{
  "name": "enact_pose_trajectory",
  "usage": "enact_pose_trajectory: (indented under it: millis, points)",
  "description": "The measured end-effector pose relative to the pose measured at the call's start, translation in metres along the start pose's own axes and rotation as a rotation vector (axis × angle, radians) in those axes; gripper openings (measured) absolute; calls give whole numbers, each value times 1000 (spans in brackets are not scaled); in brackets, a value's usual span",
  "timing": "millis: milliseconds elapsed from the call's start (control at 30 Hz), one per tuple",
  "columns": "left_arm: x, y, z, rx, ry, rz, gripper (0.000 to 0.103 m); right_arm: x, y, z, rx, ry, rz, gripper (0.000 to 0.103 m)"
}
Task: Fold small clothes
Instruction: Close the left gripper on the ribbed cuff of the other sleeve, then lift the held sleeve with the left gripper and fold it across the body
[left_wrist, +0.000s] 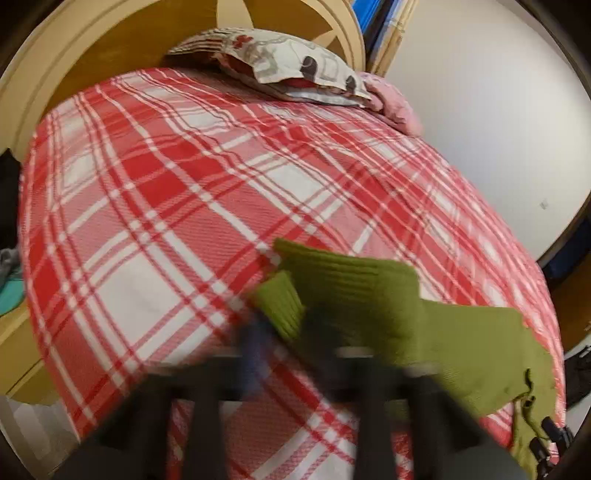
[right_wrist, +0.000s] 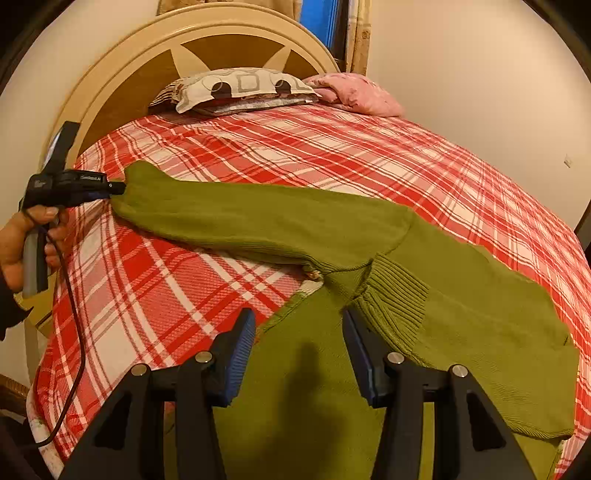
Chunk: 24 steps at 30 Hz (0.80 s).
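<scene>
A green knit sweater (right_wrist: 461, 306) lies spread on the red plaid bed (right_wrist: 295, 147). One sleeve (right_wrist: 258, 218) stretches left, and its cuff end is pinched in my left gripper (right_wrist: 118, 190), held by a hand at the left edge. In the blurred left wrist view the ribbed cuff (left_wrist: 288, 302) sits between the fingers of my left gripper (left_wrist: 291, 332). My right gripper (right_wrist: 299, 332) is open, its blue pads either side of the sweater's collar area, just above the fabric and holding nothing.
Patterned pillows (right_wrist: 236, 88) and a pink cloth (right_wrist: 354, 92) lie at the head of the bed against the round wooden headboard (right_wrist: 147, 55). A cable (right_wrist: 74, 332) hangs from the left gripper. A white wall is at the right.
</scene>
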<state>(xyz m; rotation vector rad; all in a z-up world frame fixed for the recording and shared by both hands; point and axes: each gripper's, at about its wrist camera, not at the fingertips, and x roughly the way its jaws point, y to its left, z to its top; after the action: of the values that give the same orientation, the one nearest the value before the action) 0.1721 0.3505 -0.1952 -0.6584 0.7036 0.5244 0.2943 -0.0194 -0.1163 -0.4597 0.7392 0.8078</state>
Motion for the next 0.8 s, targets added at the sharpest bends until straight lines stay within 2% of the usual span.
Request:
enact_pose_trajectory:
  millis: [67, 300, 500, 800]
  points:
    - [-4, 2, 0, -17, 6, -21, 6, -2, 0, -1, 2, -3, -5, 50]
    - [-38, 3, 8, -40, -81, -44, 6, -6, -13, -4, 70, -12, -11, 50]
    - [-45, -7, 10, 1, -116, -44, 5, -6, -17, -7, 102, -3, -13, 50]
    - [-64, -29, 18, 37, -176, -99, 5, -23, -21, -11, 128, -25, -13, 50]
